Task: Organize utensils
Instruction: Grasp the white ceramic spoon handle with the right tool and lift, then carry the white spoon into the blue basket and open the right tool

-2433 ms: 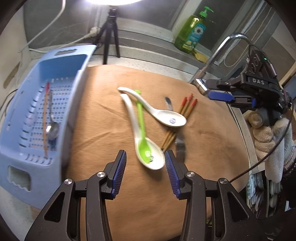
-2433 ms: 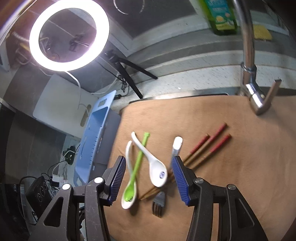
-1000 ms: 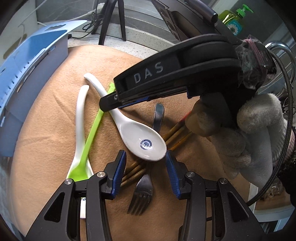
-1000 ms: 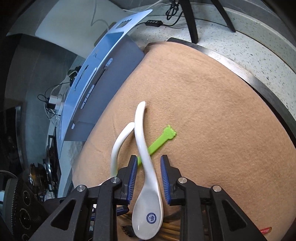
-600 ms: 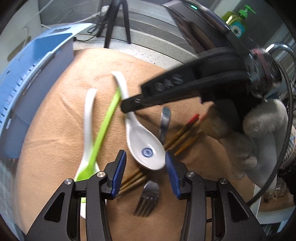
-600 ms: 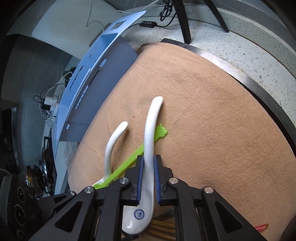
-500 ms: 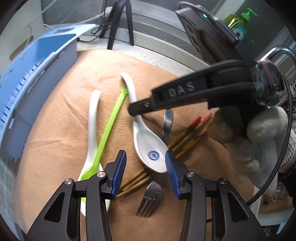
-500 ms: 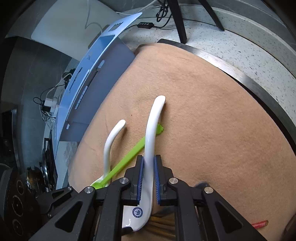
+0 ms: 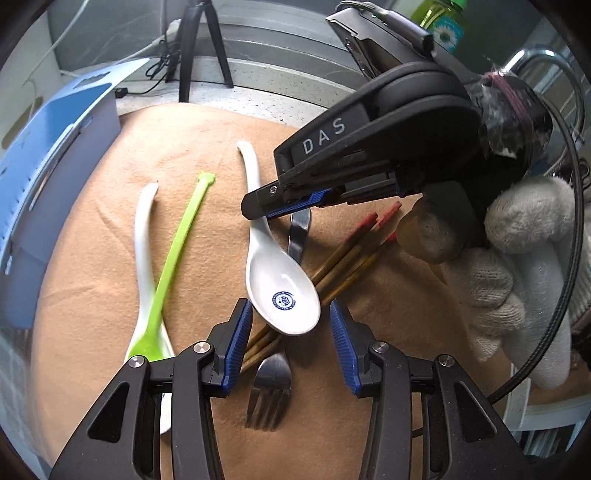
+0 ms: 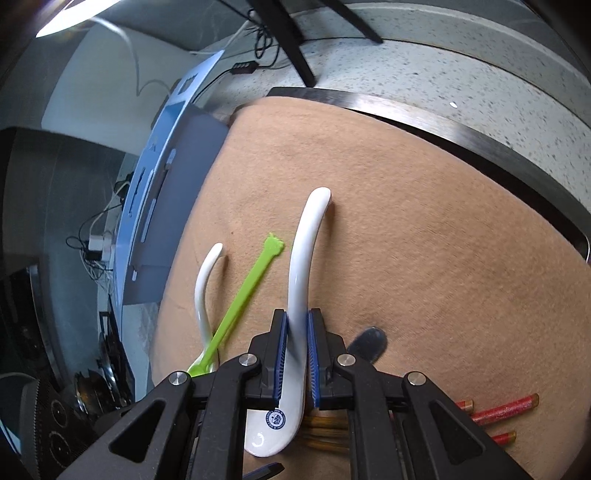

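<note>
My right gripper [image 10: 296, 334] is shut on the handle of a white ceramic spoon with a blue emblem [image 10: 303, 266]; it shows in the left wrist view [image 9: 282, 291], its bowl over the chopsticks [image 9: 347, 254], the right gripper [image 9: 275, 208] clamped on its handle. My left gripper [image 9: 291, 328] is open, its pads either side of that spoon's bowl, not touching. A second white spoon [image 9: 142, 229] and a green spoon [image 9: 173, 254] lie to the left. A metal fork [image 9: 271, 384] lies under the chopsticks.
A blue slotted basket [image 9: 40, 147] stands at the left edge of the tan cloth [image 9: 92, 295]. A tripod [image 9: 195, 44], a soap bottle [image 9: 445, 26] and a faucet [image 9: 546, 62] stand at the back. The gloved hand [image 9: 517, 280] holds the right gripper.
The right gripper came down, closed on the emblem spoon's handle and swung it off the green spoon. The left gripper moved from the other white spoon to this spoon's bowl.
</note>
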A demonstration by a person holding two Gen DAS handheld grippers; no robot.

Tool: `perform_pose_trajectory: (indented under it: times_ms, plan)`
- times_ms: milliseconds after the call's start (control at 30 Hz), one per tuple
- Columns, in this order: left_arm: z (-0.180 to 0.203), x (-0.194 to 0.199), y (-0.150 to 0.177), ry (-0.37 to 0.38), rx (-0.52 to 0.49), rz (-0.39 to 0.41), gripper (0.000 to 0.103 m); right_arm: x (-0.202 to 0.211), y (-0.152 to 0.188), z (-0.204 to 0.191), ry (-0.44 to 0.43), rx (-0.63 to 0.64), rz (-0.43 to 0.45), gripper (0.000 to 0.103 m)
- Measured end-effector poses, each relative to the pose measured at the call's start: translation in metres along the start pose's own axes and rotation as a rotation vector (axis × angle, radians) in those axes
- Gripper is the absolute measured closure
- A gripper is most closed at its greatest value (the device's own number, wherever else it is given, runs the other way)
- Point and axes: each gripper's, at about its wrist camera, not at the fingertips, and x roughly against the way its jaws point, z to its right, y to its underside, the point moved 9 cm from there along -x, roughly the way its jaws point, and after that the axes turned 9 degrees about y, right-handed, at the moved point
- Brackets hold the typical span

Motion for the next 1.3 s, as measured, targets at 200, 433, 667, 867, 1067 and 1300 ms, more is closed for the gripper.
perform_pose_trajectory:
  times_ms: [200,433,667,867,1067,1300]
  plan:
    - [-0.001,-0.003,-0.001,-0.025,-0.023,-0.002,0.063,0.0,0.004,0.0,-0.004,-0.005,-0.004,0.093]
    - [-0.009,-0.006,-0.003,-0.013,-0.041,-0.005,0.064,-0.002,-0.003,-0.003,0.01,0.03,0.012,0.091]
    - [-0.012,-0.003,-0.004,0.001,-0.045,0.005,0.064,-0.004,-0.011,-0.003,0.005,0.017,0.027,0.09]
    - [-0.013,0.007,-0.007,0.02,-0.057,0.026,0.065,0.004,-0.01,-0.002,-0.014,-0.011,0.042,0.092]
    - [-0.016,0.022,-0.011,0.038,-0.081,0.05,0.065,0.02,-0.009,-0.007,-0.032,-0.04,0.069,0.092]
    - [-0.03,0.058,-0.014,0.056,-0.112,0.101,0.065,0.04,-0.017,-0.042,-0.033,-0.031,0.124,0.092]
